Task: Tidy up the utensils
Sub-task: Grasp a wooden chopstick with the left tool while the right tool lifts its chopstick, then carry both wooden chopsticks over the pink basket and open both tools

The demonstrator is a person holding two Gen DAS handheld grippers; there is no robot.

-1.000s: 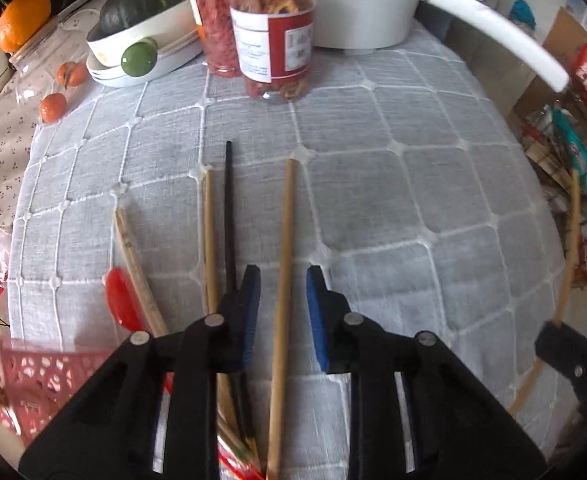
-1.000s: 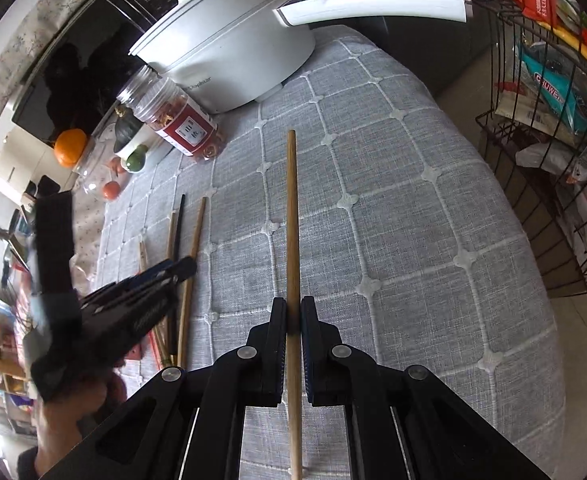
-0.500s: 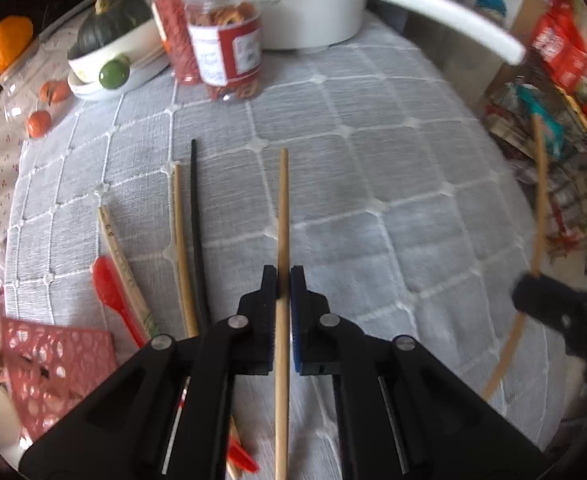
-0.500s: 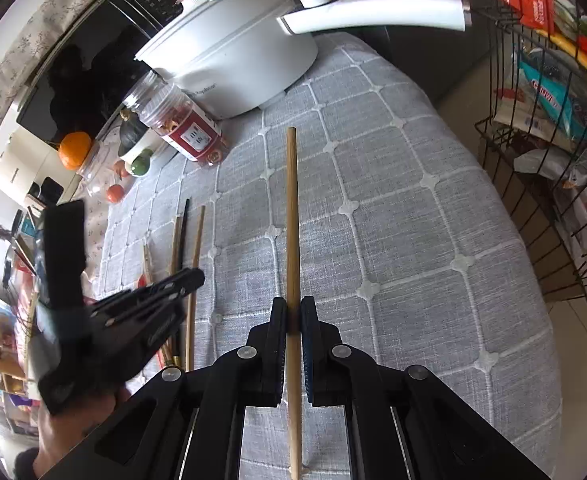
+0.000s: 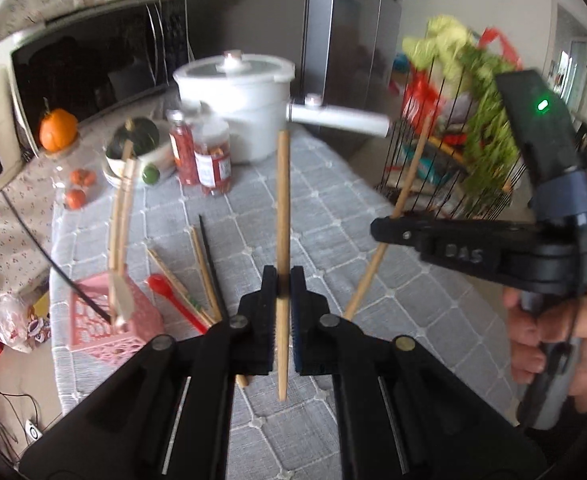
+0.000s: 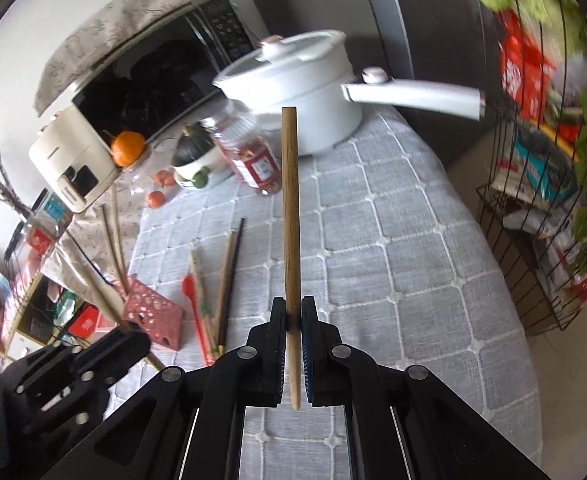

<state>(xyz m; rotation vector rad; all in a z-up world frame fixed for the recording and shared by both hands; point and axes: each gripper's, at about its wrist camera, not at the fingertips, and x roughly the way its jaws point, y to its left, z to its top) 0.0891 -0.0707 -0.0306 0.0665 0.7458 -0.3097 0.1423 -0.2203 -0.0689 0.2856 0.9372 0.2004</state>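
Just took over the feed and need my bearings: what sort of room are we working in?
Most likely a home kitchen or dining corner. A white lidded pot and food jars stand on a cloth-covered table, a microwave sits behind, and a wire rack holds groceries.

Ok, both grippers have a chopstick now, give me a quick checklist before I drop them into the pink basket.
1. Left gripper shut on its wooden chopstick: ok.
2. Right gripper shut on its own chopstick: ok.
3. Both sticks lifted off the grey tablecloth: ok.
4. Pink basket upright, open top reachable: ok, though utensils already stand in it.
5. Sticks gripped near their middles, not slipping: cannot tell.
6. All utensils collected: not ok, a red spoon and more chopsticks lie loose.
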